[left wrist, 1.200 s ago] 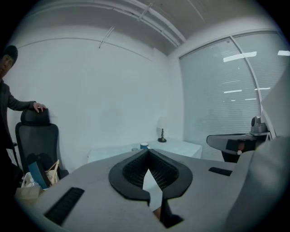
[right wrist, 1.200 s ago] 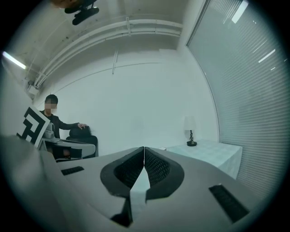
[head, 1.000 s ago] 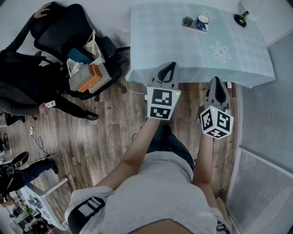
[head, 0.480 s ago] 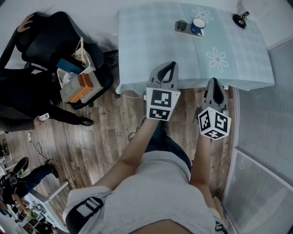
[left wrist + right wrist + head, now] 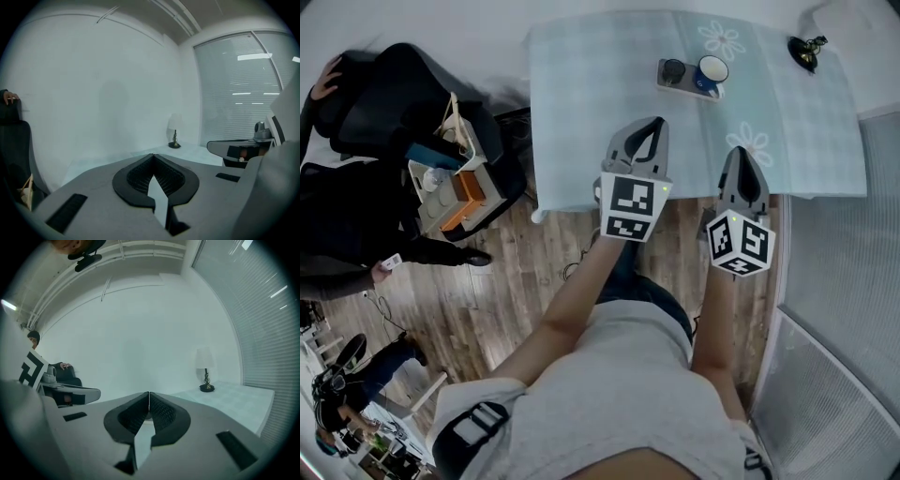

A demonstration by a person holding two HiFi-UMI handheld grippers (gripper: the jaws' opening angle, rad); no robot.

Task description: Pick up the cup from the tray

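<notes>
Standing at the near edge of the table (image 5: 581, 103), the person holds both grippers out side by side. The table wears a pale blue checked cloth with white flower prints.

The left gripper (image 5: 153, 155) has its jaws pressed together at the tips, and nothing sits between them. The right gripper (image 5: 148, 393) is the same, with its jaws meeting in a thin line and pinching nothing. From the head view, both point toward the far side of the table. The left one's tips reach over the cloth just inside the near edge, and the right one's lie at about that edge. Each marker cube hangs off the table on the near side, over the wooden floor (image 5: 516, 272).

The cup (image 5: 711, 73), blue outside and white inside, stands upright on the tray (image 5: 662, 81) toward the far side of the table. It takes the right end of the tray, and a smaller dark glass (image 5: 674, 69) stands just beside it on the left end. Both grippers are well apart from the cup, with bare cloth between.

A small dark-footed lamp (image 5: 806, 49) stands at the far right corner of the table. Left of the table, on the floor, is a black office chair (image 5: 384, 84) carrying a box of mixed items (image 5: 450, 183).
</notes>
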